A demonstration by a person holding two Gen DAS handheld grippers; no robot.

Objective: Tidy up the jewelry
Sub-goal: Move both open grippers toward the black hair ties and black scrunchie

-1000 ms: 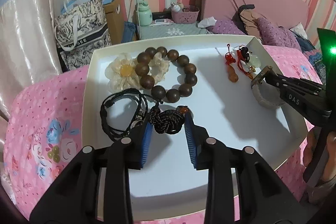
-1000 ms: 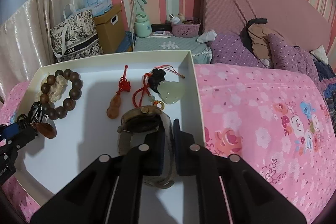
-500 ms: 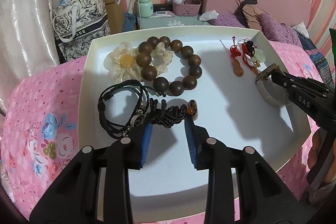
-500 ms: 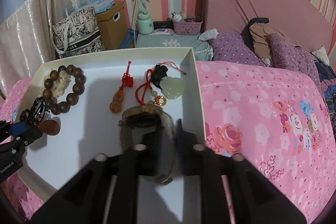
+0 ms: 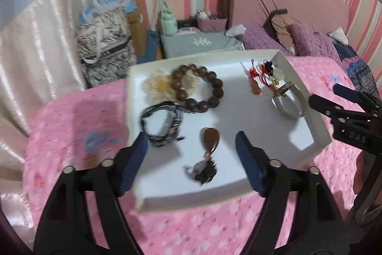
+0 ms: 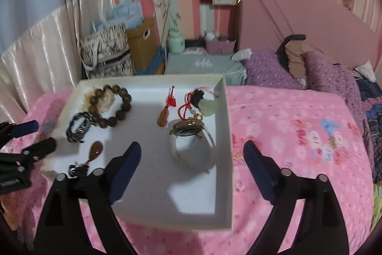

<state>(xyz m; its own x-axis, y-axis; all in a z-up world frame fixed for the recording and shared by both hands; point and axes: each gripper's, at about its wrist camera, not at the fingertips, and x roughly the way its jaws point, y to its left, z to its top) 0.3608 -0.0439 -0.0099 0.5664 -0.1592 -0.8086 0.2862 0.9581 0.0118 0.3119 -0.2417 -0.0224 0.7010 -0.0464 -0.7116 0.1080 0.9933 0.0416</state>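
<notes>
Glossy wooden bead bracelet (image 5: 199, 89), braided cord bracelet (image 5: 162, 123), matt white tray (image 5: 317, 133).

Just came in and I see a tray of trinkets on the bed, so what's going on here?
A person holding a gripper in each hand is sorting jewelry in a white tray on a pink bedspread. Both jaws are opening with nothing between them. The left gripper hangs over a brown teardrop pendant on a black cord, the right gripper over a watch. A wooden bead bracelet and red-corded charms lie farther back.

Right gripper (image 6: 191, 157) jaws are opening, seemingly empty, above the watch (image 6: 191, 145) in the white tray (image 6: 224, 159).
</notes>
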